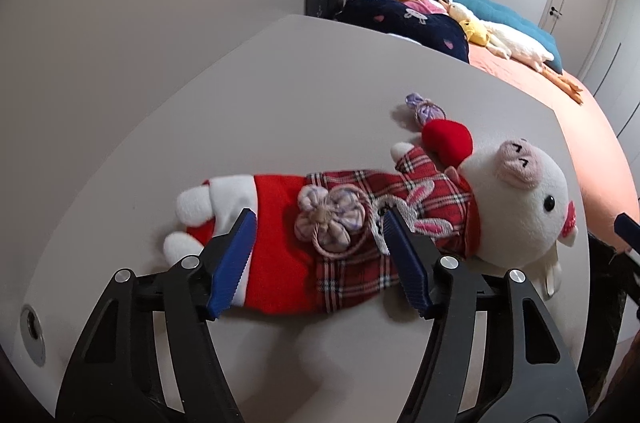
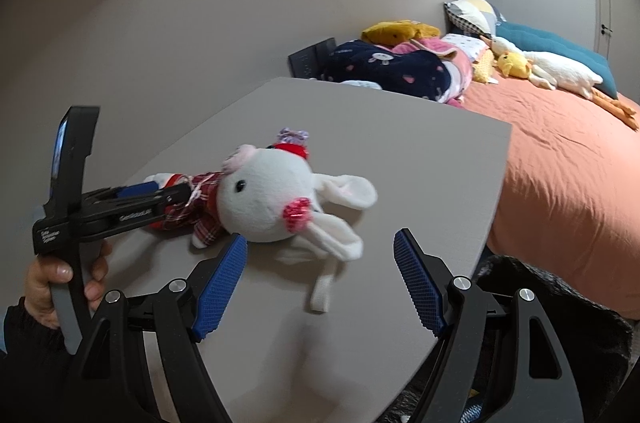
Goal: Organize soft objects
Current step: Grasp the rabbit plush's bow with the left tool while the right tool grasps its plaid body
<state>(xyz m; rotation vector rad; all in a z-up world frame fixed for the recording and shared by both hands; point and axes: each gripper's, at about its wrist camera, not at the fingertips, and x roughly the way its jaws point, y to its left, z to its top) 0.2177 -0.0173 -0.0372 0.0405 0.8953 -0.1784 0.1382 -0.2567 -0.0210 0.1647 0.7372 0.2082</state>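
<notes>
Plush rabbit [image 1: 400, 207]: white head, pink ear lining, red-and-white plaid shirt, red trousers, red heart.
Fabric flower [image 1: 330, 219] between the left claw [image 1: 320, 235] pads: lilac check.
Claw pads: blue; frames black.
Tabletop [image 1: 280, 95]: grey.
Bed [image 2: 560, 159] sheet beyond: orange.

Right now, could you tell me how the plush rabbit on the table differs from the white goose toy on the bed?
The plush rabbit lies on the grey table; the white goose toy lies on the orange bed.
The rabbit wears a red plaid outfit; the goose is undressed, with orange feet.
The left gripper straddles the rabbit's body; nothing is near the goose.
Both are white soft toys lying flat.
</notes>
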